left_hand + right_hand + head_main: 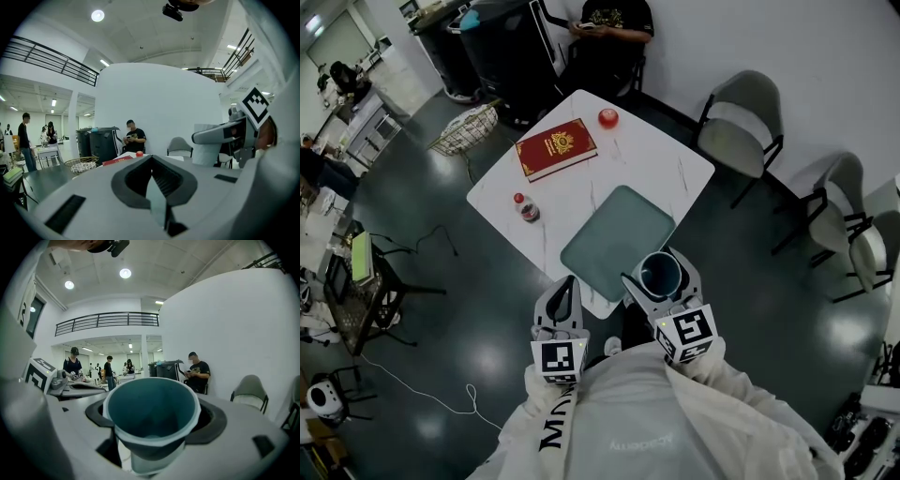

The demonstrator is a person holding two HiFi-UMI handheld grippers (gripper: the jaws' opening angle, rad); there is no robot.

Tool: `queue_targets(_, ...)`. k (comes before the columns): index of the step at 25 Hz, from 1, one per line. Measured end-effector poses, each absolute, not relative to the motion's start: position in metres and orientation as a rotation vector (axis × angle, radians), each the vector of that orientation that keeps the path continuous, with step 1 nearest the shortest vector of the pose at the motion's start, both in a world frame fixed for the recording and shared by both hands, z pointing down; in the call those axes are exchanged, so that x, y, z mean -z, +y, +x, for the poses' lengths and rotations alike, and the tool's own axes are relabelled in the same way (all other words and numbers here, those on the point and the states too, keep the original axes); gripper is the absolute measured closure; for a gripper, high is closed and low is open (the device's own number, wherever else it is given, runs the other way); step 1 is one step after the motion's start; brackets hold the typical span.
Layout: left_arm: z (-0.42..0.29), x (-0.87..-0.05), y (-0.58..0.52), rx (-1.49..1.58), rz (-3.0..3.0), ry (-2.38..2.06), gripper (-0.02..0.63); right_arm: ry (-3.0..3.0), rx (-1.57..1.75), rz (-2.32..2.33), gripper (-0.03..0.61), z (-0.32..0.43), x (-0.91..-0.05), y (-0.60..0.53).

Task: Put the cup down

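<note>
Closest in is the person's white long-sleeved jacket (pixel 647 422), both arms stretched forward, each with a grey two-jaw gripper. The right gripper (pixel 661 275) pinches a pale paper cup with a teal inside (pixel 660 262). Its jaws stand wide on either side of the cup wall, and the cup sits upright with its mouth open to the ceiling. It looks empty in the right gripper view (pixel 152 413). The cup hangs at the near edge of the white square table (pixel 656 159), just by the near right corner of the grey-green rectangular tray (pixel 614 230). I can't tell how high it rides above the top.

The left gripper (pixel 563 292) sits to the left of it, off the table's near corner, its claw pressed together on nothing.

Farther across the table lie a red hardback book (pixel 555 147), a small red-capped bottle (pixel 525 207) on the left and a small round red object (pixel 608 118) at the far side.

To set it down well, I'd carry the cup farther in from the edge, over the tray or the bare top. I'd keep it level and lower it until the base sits flat. Only then would I spread the jaws, and I'd draw the gripper straight back so a finger doesn't clip the rim. That light cup would tip easily if dropped early.
</note>
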State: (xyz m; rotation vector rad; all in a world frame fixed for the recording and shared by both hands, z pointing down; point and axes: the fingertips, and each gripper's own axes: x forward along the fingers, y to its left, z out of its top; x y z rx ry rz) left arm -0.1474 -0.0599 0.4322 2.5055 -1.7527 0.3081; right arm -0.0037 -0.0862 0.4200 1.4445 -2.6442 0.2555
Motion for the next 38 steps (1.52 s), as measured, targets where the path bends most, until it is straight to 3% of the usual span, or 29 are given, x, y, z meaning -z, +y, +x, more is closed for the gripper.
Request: queue_targets(38,-0.150,-0.507,-0.217,-0.347,2.336,-1.800,0.601,-2.689,-0.232,1.284,0.170,-0.016,-0.499,-0.277)
